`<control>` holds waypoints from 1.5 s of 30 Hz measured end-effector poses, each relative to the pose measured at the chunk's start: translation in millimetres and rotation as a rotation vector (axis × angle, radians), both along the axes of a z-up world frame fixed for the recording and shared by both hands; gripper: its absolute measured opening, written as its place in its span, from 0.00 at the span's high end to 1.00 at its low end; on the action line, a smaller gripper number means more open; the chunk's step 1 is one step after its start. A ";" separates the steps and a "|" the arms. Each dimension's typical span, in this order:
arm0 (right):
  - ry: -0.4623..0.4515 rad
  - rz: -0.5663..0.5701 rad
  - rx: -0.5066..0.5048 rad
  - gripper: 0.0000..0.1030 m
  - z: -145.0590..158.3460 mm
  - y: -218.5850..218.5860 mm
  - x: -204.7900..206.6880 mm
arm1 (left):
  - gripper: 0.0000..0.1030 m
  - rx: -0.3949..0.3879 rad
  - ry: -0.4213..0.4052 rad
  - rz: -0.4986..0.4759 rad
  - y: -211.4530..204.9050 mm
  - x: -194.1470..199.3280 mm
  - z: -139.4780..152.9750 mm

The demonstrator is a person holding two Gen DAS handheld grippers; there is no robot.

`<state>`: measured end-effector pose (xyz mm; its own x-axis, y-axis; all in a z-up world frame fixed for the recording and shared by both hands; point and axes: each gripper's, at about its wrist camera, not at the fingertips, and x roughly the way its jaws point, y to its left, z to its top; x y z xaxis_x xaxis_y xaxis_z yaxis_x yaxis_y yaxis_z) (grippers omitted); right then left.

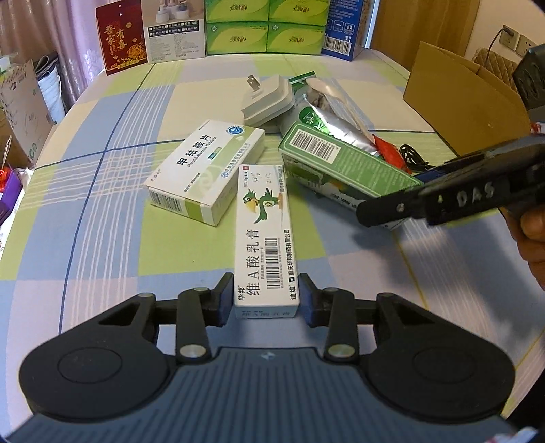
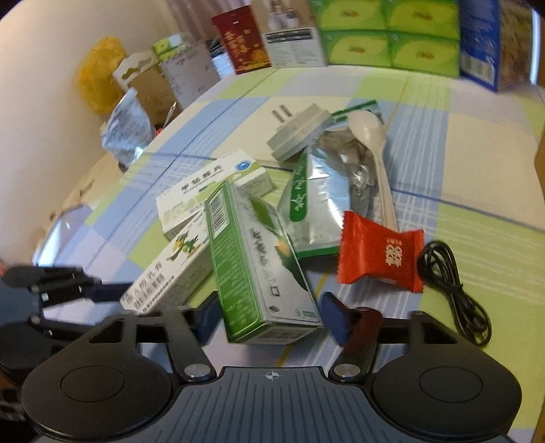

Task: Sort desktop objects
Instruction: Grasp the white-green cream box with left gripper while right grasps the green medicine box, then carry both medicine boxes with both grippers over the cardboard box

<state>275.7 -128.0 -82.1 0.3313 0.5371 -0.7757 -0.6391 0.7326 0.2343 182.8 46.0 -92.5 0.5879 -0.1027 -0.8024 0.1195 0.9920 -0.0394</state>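
A white ointment box with a green parrot point(image 1: 264, 235) lies lengthwise on the checked tablecloth point(image 1: 102, 211). My left gripper point(image 1: 266, 300) is shut on its near end, one pad pressed to each long side. A green carton point(image 2: 259, 272) leans tilted across that ointment box point(image 2: 170, 269). My right gripper point(image 2: 270, 317) is open and straddles the carton's near end, pads close beside it. In the left wrist view the right gripper's finger point(image 1: 378, 211) reaches in over the green carton point(image 1: 340, 163).
Behind lie a white pill box point(image 1: 204, 170), a grey plug adapter point(image 1: 267, 100), a foil tea pouch point(image 2: 316, 197) with a white spoon point(image 2: 371, 146), a red candy point(image 2: 378, 254) and a coiled black cable point(image 2: 456, 289). A cardboard box point(image 1: 463, 98) stands right; packages point(image 1: 238, 30) line the far edge.
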 end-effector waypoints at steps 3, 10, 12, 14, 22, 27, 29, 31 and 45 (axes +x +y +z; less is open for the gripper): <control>-0.059 0.028 -0.048 0.72 1.4 3.4 -11.0 | 0.66 0.008 -0.011 0.000 -1.3 0.7 -0.5; -0.017 -0.052 -0.061 0.72 4.5 -12.3 -37.3 | 0.63 0.005 -0.019 0.004 -4.3 7.8 -5.1; -0.037 -0.076 -0.096 0.73 7.7 -14.1 -50.3 | 0.63 0.014 -0.018 -0.002 -6.1 7.4 -7.3; -0.062 -0.099 -0.124 0.73 10.0 -20.0 -65.6 | 0.66 0.017 -0.013 -0.010 -8.3 4.4 -6.4; -0.058 -0.115 -0.095 0.65 11.8 -38.7 -97.9 | 0.68 0.010 0.017 -0.057 -25.2 -29.9 0.1; -0.118 -0.110 -0.101 0.59 15.4 -30.5 -94.4 | 0.67 0.016 -0.025 -0.051 -27.3 -39.1 4.4; -0.144 -0.107 -0.112 0.59 15.1 -26.7 -91.3 | 0.66 0.020 -0.035 -0.043 -25.7 -37.2 4.6; -0.152 -0.105 -0.121 0.59 12.6 -21.9 -87.2 | 0.66 0.016 -0.039 -0.036 -24.1 -33.1 3.9; -0.145 -0.103 -0.171 0.62 -5.7 -11.7 -78.1 | 0.66 0.024 -0.049 -0.038 -33.4 -6.1 -7.8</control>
<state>197.6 -139.7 -87.8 0.4920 0.3602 -0.7926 -0.5771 0.8166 0.0129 176.7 12.6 -100.3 0.6223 -0.1069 -0.7754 0.1580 0.9874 -0.0092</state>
